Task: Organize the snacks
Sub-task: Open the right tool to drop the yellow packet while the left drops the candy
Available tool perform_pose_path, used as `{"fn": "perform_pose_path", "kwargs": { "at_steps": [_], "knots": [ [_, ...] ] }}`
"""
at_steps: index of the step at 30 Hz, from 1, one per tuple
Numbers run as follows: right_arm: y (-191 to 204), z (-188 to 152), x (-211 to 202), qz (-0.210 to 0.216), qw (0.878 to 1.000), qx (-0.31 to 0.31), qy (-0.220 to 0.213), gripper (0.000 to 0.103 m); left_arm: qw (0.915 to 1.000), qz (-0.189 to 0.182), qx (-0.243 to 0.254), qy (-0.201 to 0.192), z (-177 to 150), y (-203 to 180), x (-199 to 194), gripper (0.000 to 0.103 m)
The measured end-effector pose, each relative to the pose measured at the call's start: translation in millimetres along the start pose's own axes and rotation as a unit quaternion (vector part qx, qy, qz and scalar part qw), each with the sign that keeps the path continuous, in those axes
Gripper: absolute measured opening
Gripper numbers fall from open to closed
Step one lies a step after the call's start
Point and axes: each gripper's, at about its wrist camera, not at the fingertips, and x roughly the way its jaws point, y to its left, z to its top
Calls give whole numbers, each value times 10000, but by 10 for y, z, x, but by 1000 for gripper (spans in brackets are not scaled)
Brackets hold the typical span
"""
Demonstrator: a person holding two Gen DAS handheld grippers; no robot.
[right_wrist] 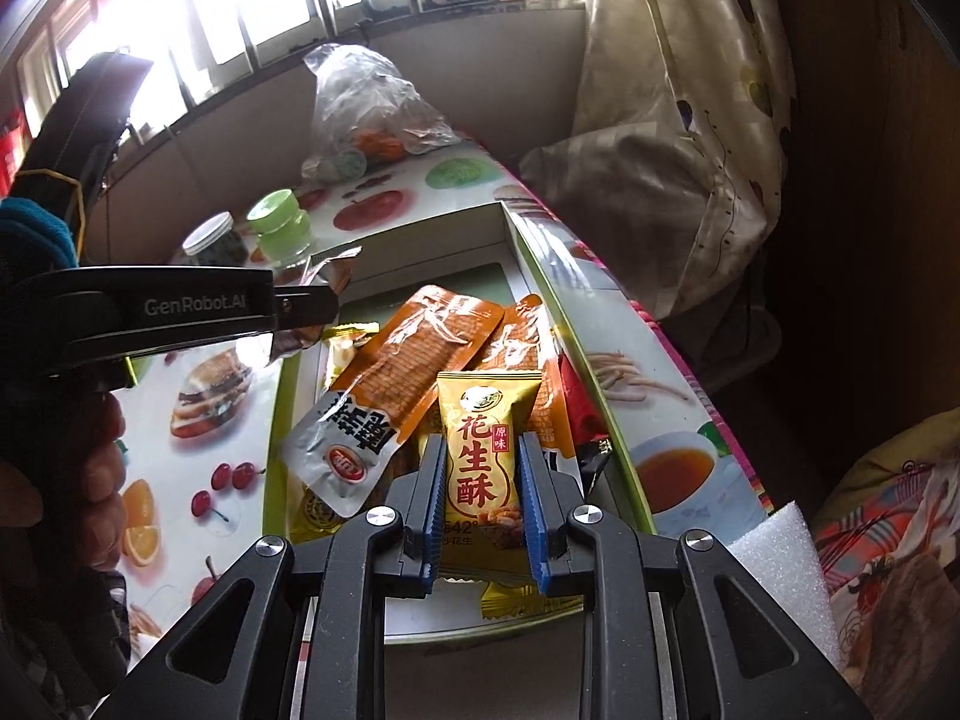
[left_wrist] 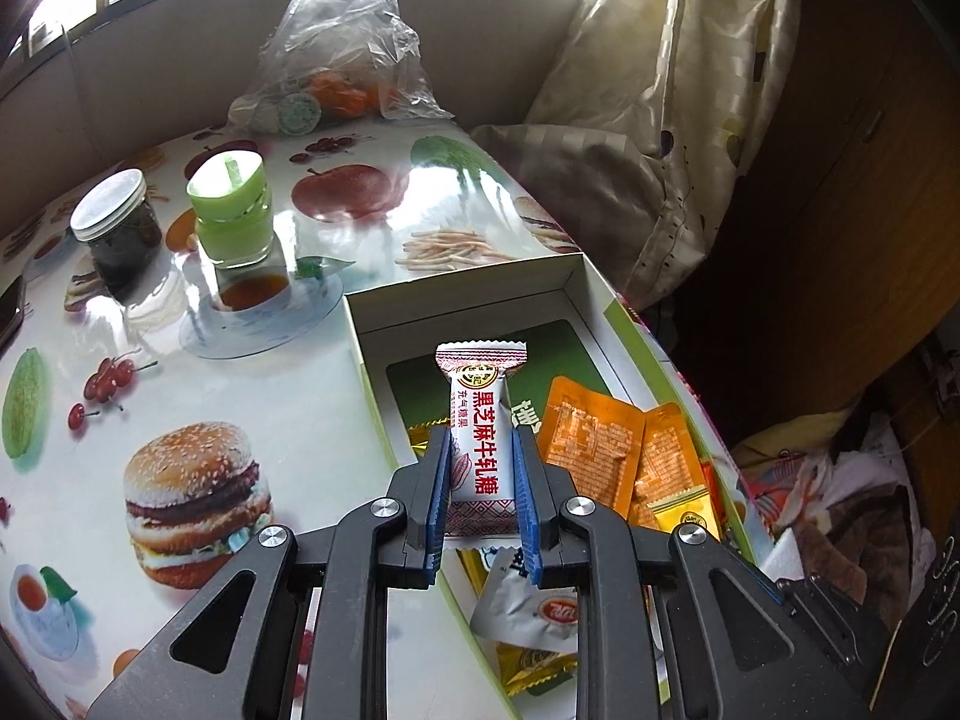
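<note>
While your left gripper (left_wrist: 480, 483) is clamping the white candy (left_wrist: 482, 429) lengthwise above the box (left_wrist: 468, 294), your right gripper (right_wrist: 483, 495) is pinching the yellow candy (right_wrist: 487, 456) over its nearer end.

- My left gripper (left_wrist: 481, 471) covers the lower end of the white candy (left_wrist: 482, 438), so the print there is unreadable.
- My right gripper (right_wrist: 483, 495) hides both side edges of the yellow peanut bar (right_wrist: 483, 456).
- The box (left_wrist: 468, 300) runs under my fingers; its near end is hidden.
- The phone (left_wrist: 9, 312) is cut by the left edge.
</note>
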Motion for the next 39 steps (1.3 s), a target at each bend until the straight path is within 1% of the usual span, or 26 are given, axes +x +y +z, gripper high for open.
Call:
{"fn": "perform_pose_path", "kwargs": {
  "at_steps": [14, 20, 21, 25, 32, 35, 39],
  "knots": [
    [-33, 27, 69, -19, 9998, -20, -173, 22, 9998, 19, -97, 175, 23, 4, 154, 21],
    [-38, 36, 82, -6, 9998, -26, -203, 23, 9996, 103, -92, 248, 13, 7, 211, 21],
    [-37, 37, 84, -3, 9998, -25, -198, 24, 9996, 97, -94, 252, 11, 9, 215, 22],
    [-24, 42, 78, -11, 9998, -41, -196, 27, 9996, 101, -95, 226, 12, 15, 200, 34],
    [-47, 42, 56, -72, 9998, -8, -204, 32, 9996, 128, -64, 226, 8, -2, 196, 35],
    [-51, 34, 34, -80, 9997, -17, -229, 33, 9997, 108, -66, 208, -6, -9, 174, 39],
    [-51, 25, -6, -100, 9996, -23, -275, 36, 9998, 146, -61, 139, -24, -18, 114, 39]
  ]
}}
